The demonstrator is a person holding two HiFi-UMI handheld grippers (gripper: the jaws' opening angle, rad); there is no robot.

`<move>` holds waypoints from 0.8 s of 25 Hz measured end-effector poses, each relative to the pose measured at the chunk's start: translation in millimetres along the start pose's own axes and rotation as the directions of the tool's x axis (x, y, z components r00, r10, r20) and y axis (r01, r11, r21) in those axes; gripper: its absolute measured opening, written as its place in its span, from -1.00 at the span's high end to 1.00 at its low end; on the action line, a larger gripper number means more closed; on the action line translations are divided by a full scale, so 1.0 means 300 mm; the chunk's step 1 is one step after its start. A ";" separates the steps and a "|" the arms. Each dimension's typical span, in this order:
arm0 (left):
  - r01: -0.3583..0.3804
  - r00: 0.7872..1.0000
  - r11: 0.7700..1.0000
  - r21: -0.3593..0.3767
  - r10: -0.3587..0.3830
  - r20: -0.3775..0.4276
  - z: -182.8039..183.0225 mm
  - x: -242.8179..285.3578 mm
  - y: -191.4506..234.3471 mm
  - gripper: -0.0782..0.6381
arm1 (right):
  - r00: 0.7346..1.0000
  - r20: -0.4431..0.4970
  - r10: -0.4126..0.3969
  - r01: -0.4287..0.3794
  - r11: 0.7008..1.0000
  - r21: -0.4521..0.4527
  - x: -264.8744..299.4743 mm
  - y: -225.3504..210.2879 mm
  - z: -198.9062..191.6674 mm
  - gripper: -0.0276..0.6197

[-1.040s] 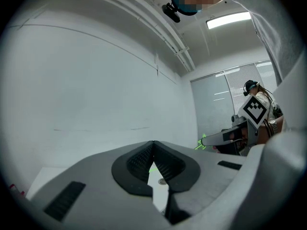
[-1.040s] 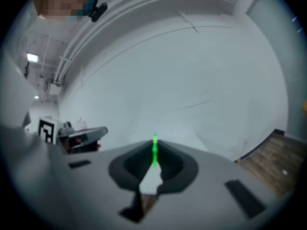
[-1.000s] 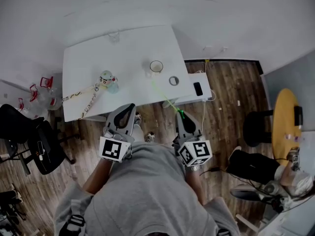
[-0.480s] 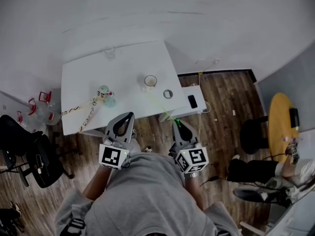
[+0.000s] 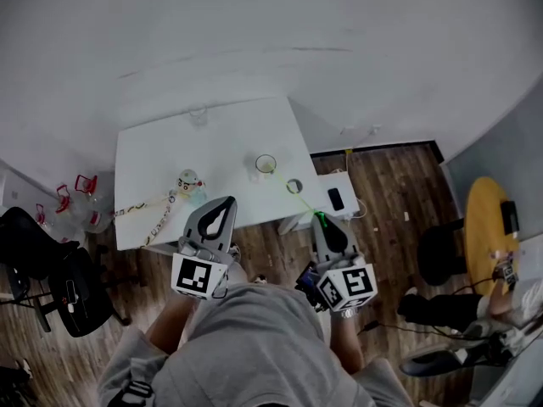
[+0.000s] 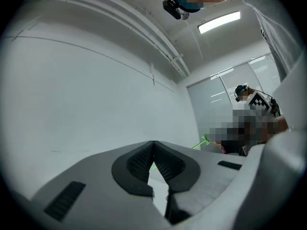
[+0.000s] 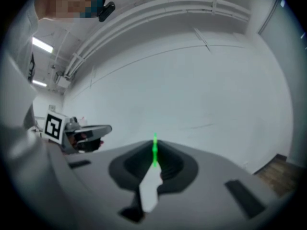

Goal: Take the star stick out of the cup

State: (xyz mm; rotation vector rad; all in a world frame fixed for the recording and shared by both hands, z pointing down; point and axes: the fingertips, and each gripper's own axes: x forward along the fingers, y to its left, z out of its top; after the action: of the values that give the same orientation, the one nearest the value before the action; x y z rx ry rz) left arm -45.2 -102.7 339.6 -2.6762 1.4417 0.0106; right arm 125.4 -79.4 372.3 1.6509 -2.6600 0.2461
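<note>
A thin green star stick is pinched in my right gripper, which is shut on its near end. The stick slants up-left over the table's edge toward the white cup; whether its far tip touches the cup is too fine to tell. In the right gripper view the stick pokes out between the jaws of the right gripper. My left gripper hovers off the table's front edge, shut and empty. In the left gripper view its jaws meet, and the green star end shows to the right.
On the white table stand a small toy bottle with a patterned strap, a clear glass, a grey ring and a phone. A black chair is left, a round yellow table right.
Both grippers have risen and now sit nearer the table's front edge in the head view. The right one still grips the green stick, whose far end now lines up with the cup.
</note>
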 end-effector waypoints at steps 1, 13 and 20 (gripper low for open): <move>-0.001 1.000 1.000 0.006 0.001 0.006 0.015 0.003 0.005 0.68 | 1.000 0.012 0.000 0.000 1.000 -0.009 0.001 0.002 0.021 0.77; -0.026 0.997 0.999 0.023 0.024 0.080 0.193 0.034 0.090 0.68 | 0.993 0.119 0.014 -0.007 0.998 -0.059 0.051 0.025 0.227 0.78; -0.016 0.995 0.998 0.059 0.010 0.102 0.214 0.025 0.097 0.68 | 0.987 0.159 0.014 -0.001 0.997 -0.080 0.055 0.028 0.297 0.78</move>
State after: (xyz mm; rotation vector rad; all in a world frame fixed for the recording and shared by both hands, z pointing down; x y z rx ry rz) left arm -62.7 -118.9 272.7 -2.5784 1.4061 0.1015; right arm 117.7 -102.4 284.5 1.7053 -2.7485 0.0072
